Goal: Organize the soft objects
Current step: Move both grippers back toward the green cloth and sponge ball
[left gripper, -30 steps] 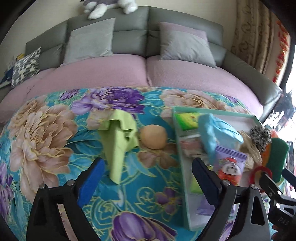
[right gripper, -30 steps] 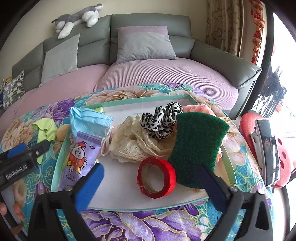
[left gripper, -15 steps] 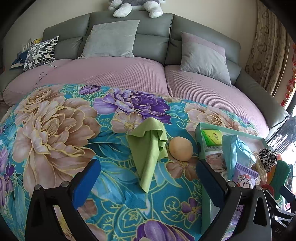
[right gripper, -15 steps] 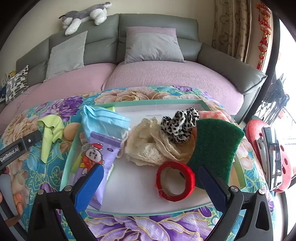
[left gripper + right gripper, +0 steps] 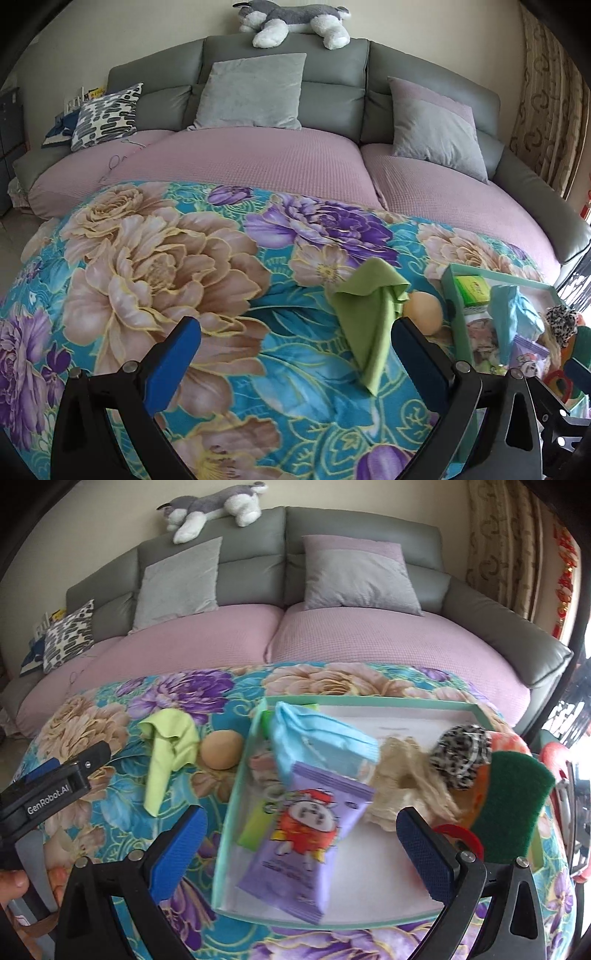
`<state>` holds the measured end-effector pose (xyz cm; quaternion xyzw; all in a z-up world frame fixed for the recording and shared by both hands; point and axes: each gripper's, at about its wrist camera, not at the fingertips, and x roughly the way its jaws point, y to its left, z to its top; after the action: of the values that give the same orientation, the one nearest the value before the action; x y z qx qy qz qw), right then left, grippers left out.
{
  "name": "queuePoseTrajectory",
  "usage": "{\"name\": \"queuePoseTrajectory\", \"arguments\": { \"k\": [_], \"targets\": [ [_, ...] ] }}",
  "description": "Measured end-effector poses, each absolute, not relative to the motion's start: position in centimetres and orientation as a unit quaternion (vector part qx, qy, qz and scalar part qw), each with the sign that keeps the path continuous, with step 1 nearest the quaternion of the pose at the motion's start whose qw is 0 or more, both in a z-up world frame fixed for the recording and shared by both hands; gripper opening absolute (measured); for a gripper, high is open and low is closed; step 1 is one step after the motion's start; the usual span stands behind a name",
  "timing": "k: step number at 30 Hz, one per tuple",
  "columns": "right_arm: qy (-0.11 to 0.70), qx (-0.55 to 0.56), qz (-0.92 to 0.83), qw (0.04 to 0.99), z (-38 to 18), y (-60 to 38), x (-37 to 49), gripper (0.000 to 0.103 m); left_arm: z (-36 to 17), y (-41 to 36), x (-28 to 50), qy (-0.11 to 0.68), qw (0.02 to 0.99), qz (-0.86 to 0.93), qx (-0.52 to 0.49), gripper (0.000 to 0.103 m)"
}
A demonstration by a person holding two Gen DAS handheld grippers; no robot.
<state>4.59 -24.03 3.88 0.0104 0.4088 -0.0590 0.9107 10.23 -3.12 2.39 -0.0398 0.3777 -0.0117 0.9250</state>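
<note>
Hidden or unclear: in the left wrist view the tray point(image 5: 448, 291) is cut off at the right edge of the frame and its contents crowd together. In the right wrist view the red ring point(image 5: 463, 836) is half hidden behind the right tong finger, and items under the purple snack packet point(image 5: 314, 842) are too blurred for us to name.

Left tongs point(image 5: 291, 354): we note the jaws stand wide, nothing between them, over the floral blanket point(image 5: 166, 258). The green cloth point(image 5: 373, 321) lies crumpled on the blanket at right of centre, just inside the right finger. The tan ball point(image 5: 424, 310) sits just beside the cloth, between it and the tray wall.

Right tongs point(image 5: 301, 843): jaws wide, holding nothing, hovering above the tray's lower half. The purple packet lies between the fingers in frame, overlapping a light-blue pack point(image 5: 317, 738). Cream lace fabric point(image 5: 399, 779), a leopard-print scrunchie point(image 5: 461, 753) and a green scouring pad point(image 5: 513, 805) fill the tray's right side. Cloth and ball lie outside the tray, in the left middle of the frame.
</note>
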Motion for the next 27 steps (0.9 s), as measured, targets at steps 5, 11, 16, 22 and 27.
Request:
{"name": "queuePoseTrajectory", "arguments": {
  "k": [5,11,16,22,27],
  "targets": [
    [0.414,0.007,-0.045,0.909,3.5,-22.5,5.9,0.103,1.8,-1.6,11.2,0.382,0.922,-0.014,-0.068,0.103],
    [0.416,0.005,-0.042,0.908,3.2,-21.7,7.5,0.103,0.8,-1.9,12.8,0.411,0.908,-0.030,-0.069,0.103],
    [0.415,0.005,-0.043,0.909,3.2,-21.4,8.9,0.103,0.0,-2.2,13.9,0.427,0.900,-0.034,-0.077,0.102],
    [0.404,-0.005,-0.057,0.913,3.9,-21.8,10.5,0.103,-0.4,-4.0,15.1,0.422,0.902,-0.060,-0.062,0.102],
    [0.390,-0.002,-0.072,0.918,4.4,-22.9,11.2,0.103,-1.0,-5.5,16.0,0.418,0.902,-0.092,-0.064,0.102]
  ]
}}
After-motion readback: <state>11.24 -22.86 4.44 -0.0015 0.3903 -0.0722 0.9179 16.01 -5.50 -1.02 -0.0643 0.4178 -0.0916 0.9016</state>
